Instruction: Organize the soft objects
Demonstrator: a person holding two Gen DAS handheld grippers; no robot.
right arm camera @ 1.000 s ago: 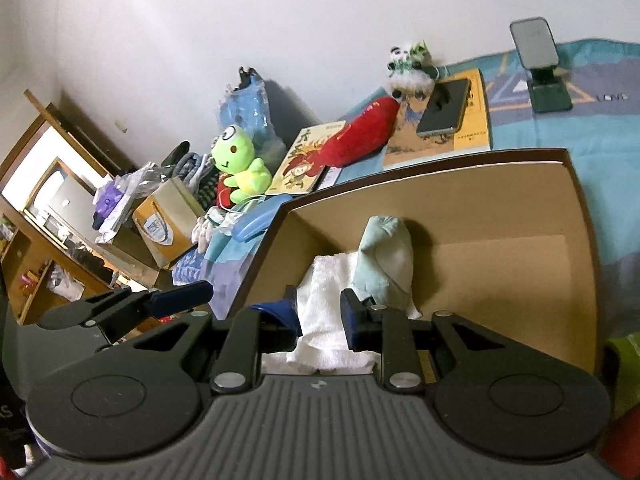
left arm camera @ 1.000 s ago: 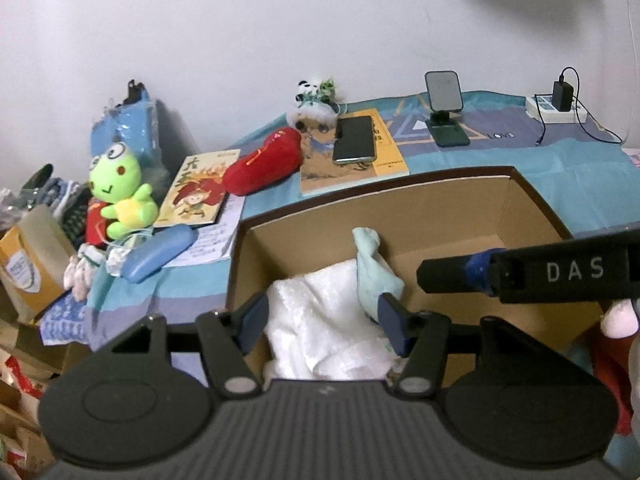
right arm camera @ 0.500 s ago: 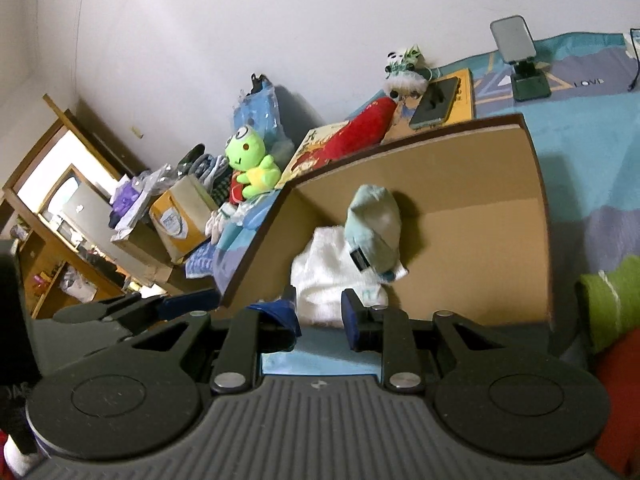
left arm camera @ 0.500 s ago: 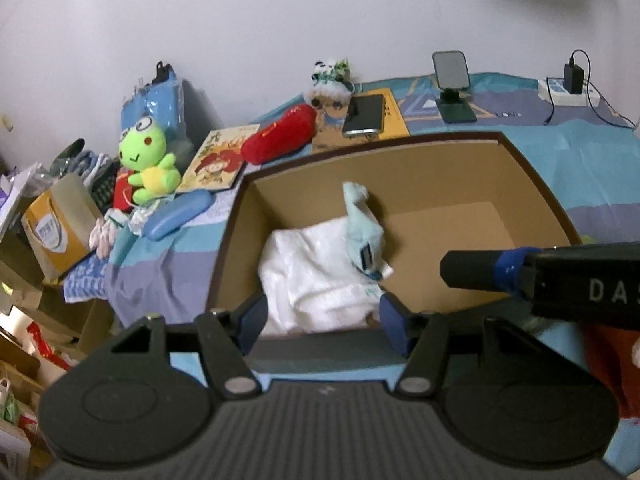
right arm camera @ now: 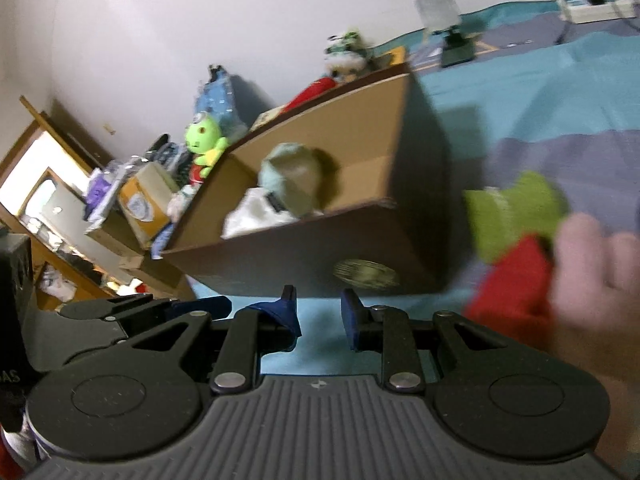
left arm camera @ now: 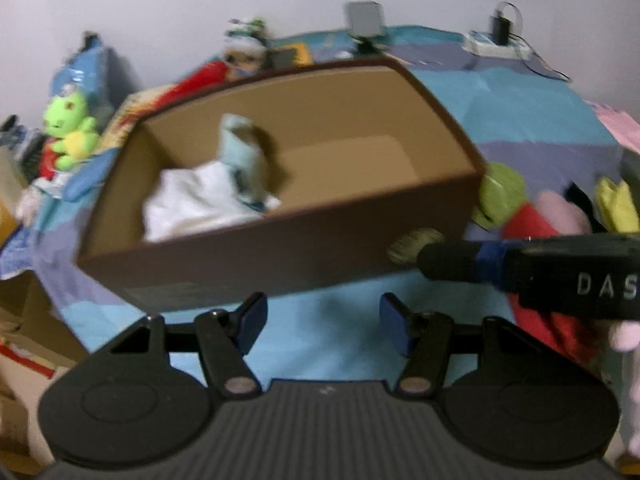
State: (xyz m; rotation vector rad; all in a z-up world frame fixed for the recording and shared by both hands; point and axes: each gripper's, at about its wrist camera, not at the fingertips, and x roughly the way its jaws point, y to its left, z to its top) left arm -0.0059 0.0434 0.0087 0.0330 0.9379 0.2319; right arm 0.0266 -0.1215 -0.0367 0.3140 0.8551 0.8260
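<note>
You are holding the left gripper (left arm camera: 322, 322) with fingers spread and empty, the right gripper (right arm camera: 318, 314) narrowly parted, gripping nothing. The brown cardboard box (left arm camera: 280, 252) is containing white and pale-green cloths (left arm camera: 208, 196); red-and-green plush toys (right arm camera: 516, 240) are waiting beside it, unsorted.

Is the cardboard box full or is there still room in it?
Partly filled. The box holds a white cloth and pale blue cloth at one end; the rest is bare.
</note>
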